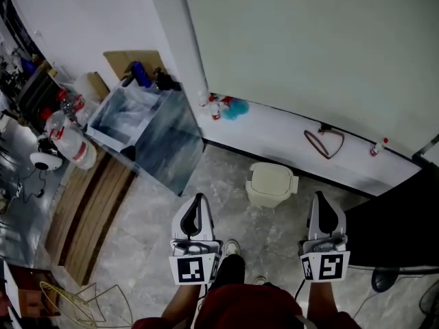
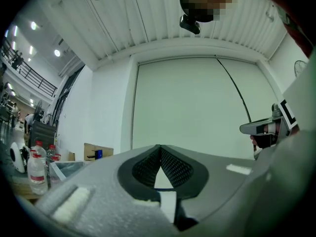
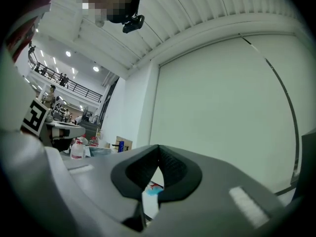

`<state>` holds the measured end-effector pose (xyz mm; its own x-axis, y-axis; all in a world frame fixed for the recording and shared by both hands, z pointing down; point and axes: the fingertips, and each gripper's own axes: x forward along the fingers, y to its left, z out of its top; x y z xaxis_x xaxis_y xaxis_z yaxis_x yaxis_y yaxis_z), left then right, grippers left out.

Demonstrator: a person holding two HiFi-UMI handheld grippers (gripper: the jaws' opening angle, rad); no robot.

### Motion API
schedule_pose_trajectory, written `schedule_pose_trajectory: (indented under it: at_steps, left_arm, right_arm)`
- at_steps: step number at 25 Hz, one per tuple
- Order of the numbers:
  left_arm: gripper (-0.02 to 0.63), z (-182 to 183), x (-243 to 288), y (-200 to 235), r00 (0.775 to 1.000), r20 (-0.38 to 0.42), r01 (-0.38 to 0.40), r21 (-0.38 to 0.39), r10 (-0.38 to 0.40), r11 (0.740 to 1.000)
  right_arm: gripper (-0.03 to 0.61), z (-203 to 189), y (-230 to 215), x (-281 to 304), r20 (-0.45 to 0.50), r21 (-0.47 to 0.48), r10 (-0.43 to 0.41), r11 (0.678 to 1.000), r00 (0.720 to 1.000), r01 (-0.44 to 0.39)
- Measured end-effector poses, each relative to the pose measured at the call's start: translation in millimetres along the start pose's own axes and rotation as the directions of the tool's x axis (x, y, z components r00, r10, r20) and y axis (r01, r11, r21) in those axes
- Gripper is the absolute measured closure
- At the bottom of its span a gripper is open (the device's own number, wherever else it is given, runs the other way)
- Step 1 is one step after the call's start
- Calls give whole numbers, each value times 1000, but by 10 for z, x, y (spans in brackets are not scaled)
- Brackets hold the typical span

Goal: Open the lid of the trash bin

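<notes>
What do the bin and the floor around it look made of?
Bin: probably plastic, cream, smooth and matte; its rounded, moulded corners and lid suggest that. Floor: polished stone or stone-look tile, grey with pale veining and a slight sheen; the head view cannot settle which.

Pale green wall (image 1: 309, 40) above a white ledge (image 1: 274, 132), grey marbled floor (image 1: 223, 184), wooden planks (image 1: 89, 211) at left

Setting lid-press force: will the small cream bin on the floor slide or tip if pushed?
The trash bin looks small and plastic, so it is probably light. On that polished stone floor it may well skid under a sideways push. Its squat, wide shape makes tipping less likely.
</notes>
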<state>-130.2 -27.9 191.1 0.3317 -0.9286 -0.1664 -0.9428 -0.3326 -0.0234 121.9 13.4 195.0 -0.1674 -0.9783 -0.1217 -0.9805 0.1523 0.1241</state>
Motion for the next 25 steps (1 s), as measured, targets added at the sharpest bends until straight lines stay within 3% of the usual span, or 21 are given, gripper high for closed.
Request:
schedule_pose_trajectory:
  at_steps: [5,14,21,25]
  left_arm:
    - [615,-230,310,378,998,-55,14,-11,-14,1000]
    - [615,-505,865,731,991,-70,108,-36,-110,994]
    - [615,-688,1259,504,977,-73,197,-67,-201,978]
    - [615,-924,1384,288,966,-122,221,-76,-229,972]
  right_arm:
    - [578,-27,185,457,-18,-20,-13,1000,1000,13]
    - [578,-158,304,989,-45,-50,-80,996,996,78]
    - [578,-304,148,1044,-85,-47,-143,989,986,139]
    - [578,-498,-46,1047,-109,-26,-172,985,979,170]
